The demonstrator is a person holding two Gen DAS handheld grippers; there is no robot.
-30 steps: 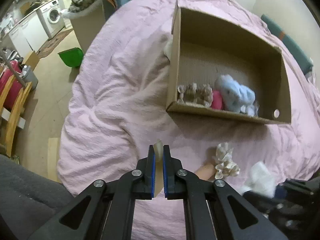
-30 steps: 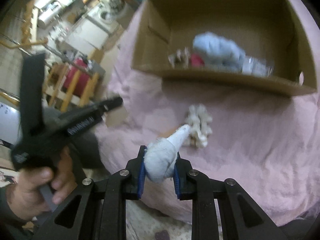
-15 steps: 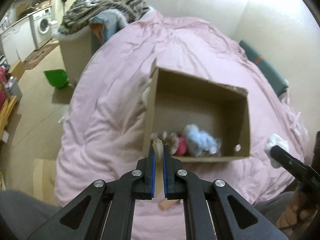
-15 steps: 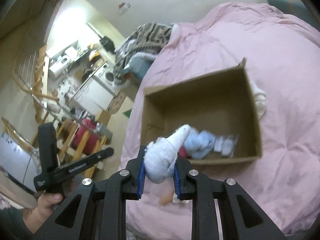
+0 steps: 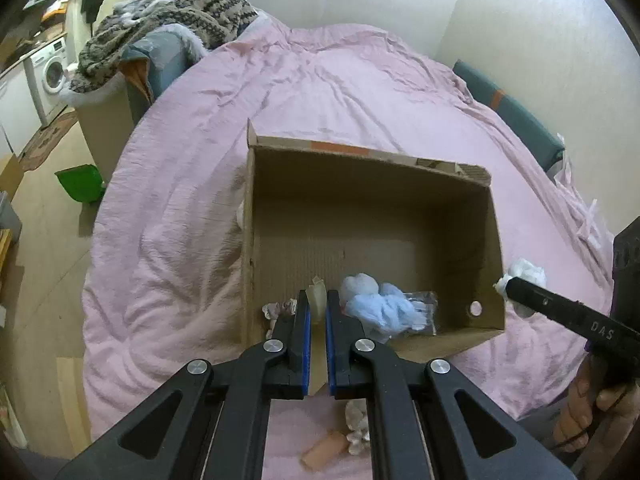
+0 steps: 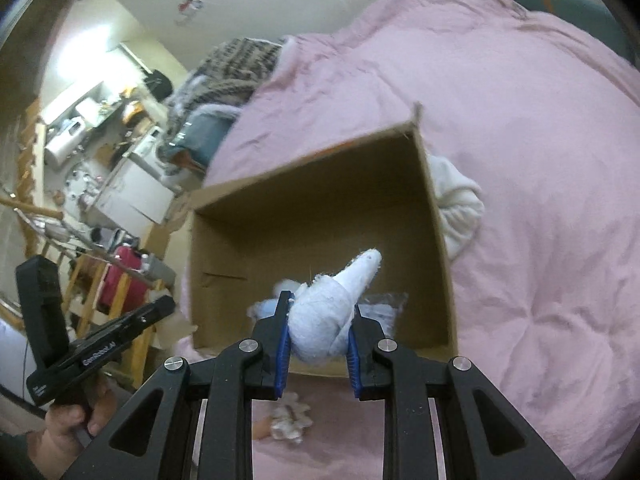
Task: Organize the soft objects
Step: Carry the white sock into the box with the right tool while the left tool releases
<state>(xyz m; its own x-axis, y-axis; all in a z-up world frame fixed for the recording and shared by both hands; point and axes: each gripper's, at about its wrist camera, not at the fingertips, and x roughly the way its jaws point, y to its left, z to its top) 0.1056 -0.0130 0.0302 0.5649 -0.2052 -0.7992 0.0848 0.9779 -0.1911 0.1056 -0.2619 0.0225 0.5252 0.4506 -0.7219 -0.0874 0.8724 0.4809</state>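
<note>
My right tongs (image 6: 316,334) clamp a white sock (image 6: 334,312), toe pointing to 1 o'clock over the cardboard box (image 6: 434,216); left tongs (image 5: 316,316) pinch a thin cream scrap (image 5: 316,298).

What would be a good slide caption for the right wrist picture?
Right hand-held gripper holds a white soft toy over the cardboard box on a pink bed.

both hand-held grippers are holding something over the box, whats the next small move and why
Probably ease the right hand-held gripper forward and down, then open it. It is shut on the white soft toy, which already hangs above the cardboard box, where the blue plush lies. The left hand-held gripper with its pale scrap could follow.
</note>
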